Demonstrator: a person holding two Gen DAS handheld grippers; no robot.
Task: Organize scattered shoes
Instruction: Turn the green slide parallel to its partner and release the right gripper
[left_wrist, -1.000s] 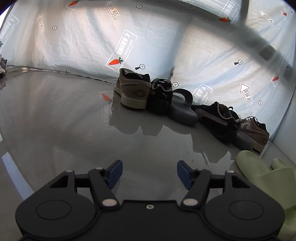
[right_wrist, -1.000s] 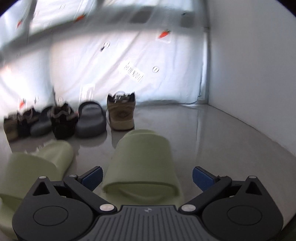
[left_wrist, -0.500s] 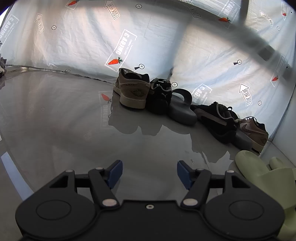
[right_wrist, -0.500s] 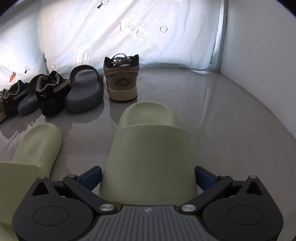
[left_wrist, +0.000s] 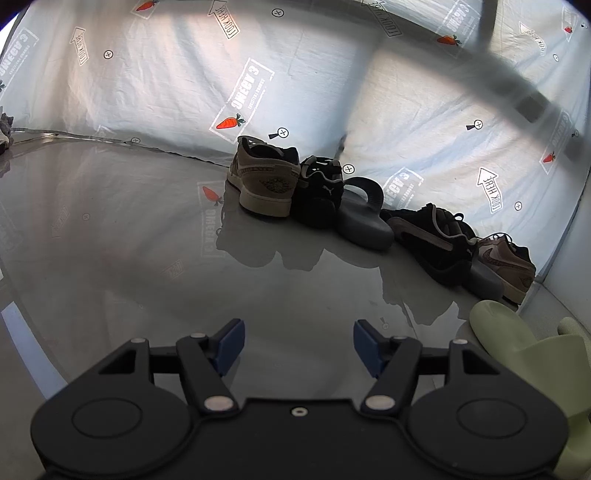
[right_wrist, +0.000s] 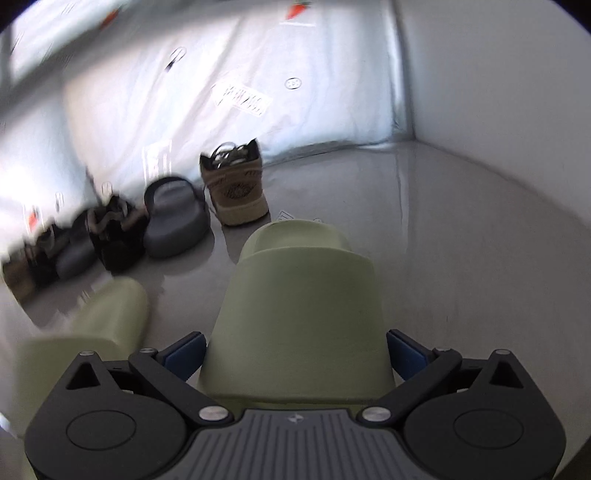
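We are straddling the light, squashy green slide across its strap with the right gripper, grip unconfirmed; the left gripper is hanging half-open, empty.

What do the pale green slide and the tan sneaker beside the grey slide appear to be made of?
Pale green slide: probably moulded foam or rubber; matte, seamless, thick and rounded.
Tan sneaker: likely suede or nubuck upper, with stitched panels, laces and a paler rubbery sole.
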